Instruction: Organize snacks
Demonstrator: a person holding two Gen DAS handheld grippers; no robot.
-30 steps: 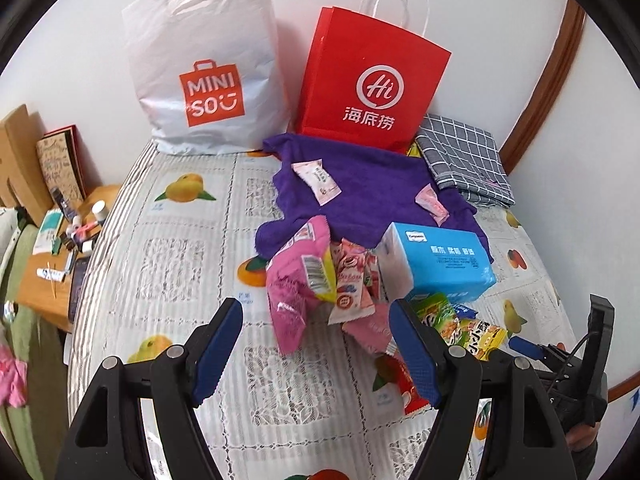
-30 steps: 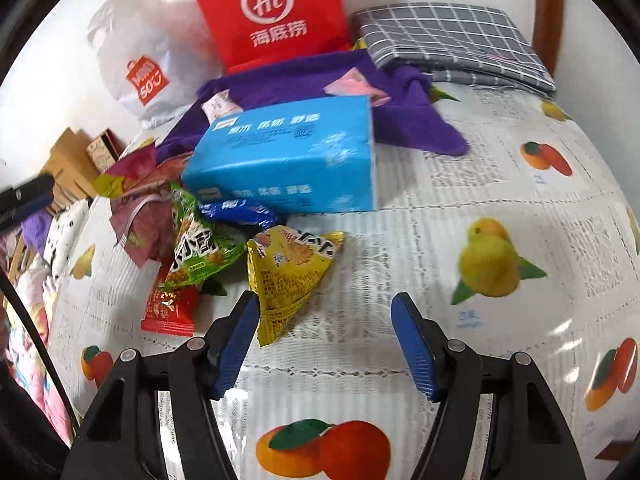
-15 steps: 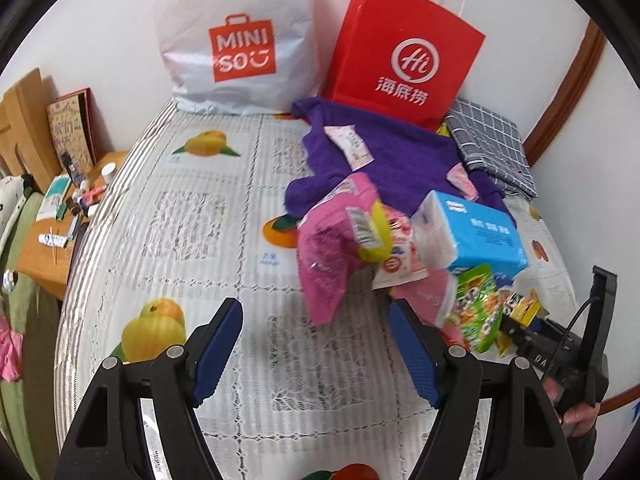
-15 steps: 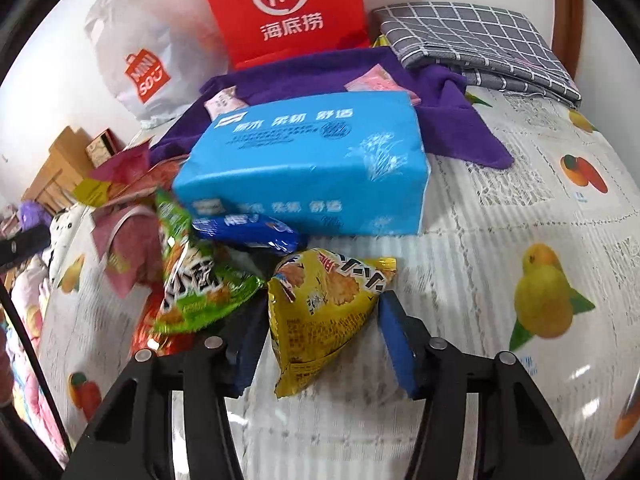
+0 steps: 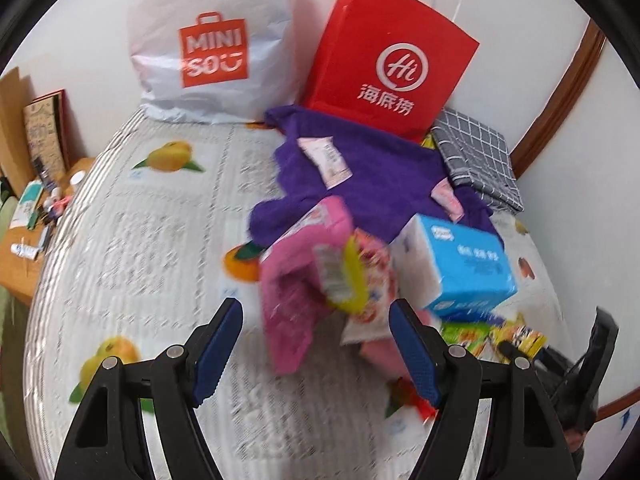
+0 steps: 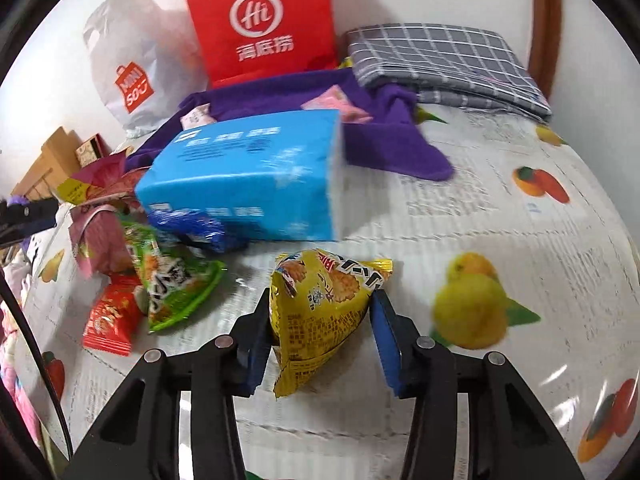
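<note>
- Two wrist views, one bed with a fruit-print cover [image 6: 500,216]; snacks heaped toward its right side.
- Right view only: yellow snack packet [image 6: 320,312] between the fingers of the right gripper [image 6: 320,340]. Jaws closing; both blue pads sit against the packet's sides. Packet is roughly triangular, long axis running away from the camera, broad crimped end far, narrow end pointing back toward the gripper body.
- Right view only: green snack bag [image 6: 176,280], red packet [image 6: 112,316] and dark blue packet [image 6: 196,228], lying flat left of the yellow one.
- Left view only: left gripper [image 5: 316,356] standing wide, nothing between its pads; pink snack bag [image 5: 296,300] lies on the cover just beyond the fingertips, blurred, long axis running roughly toward the camera.
- Left view only: small wooden table [image 5: 16,256] with clutter, beside the bed at left.
- Both views: blue tissue pack [image 6: 248,176], on the cover amid the snacks, long side across the right view.
- Both views: purple cloth [image 5: 380,176] with two small pink sachets on it; folded grey checked fabric [image 6: 444,64] behind.
- Containers: white MINISO bag [image 5: 212,40] and red paper bag [image 5: 388,60], upright against the wall; contents cannot be seen.
</note>
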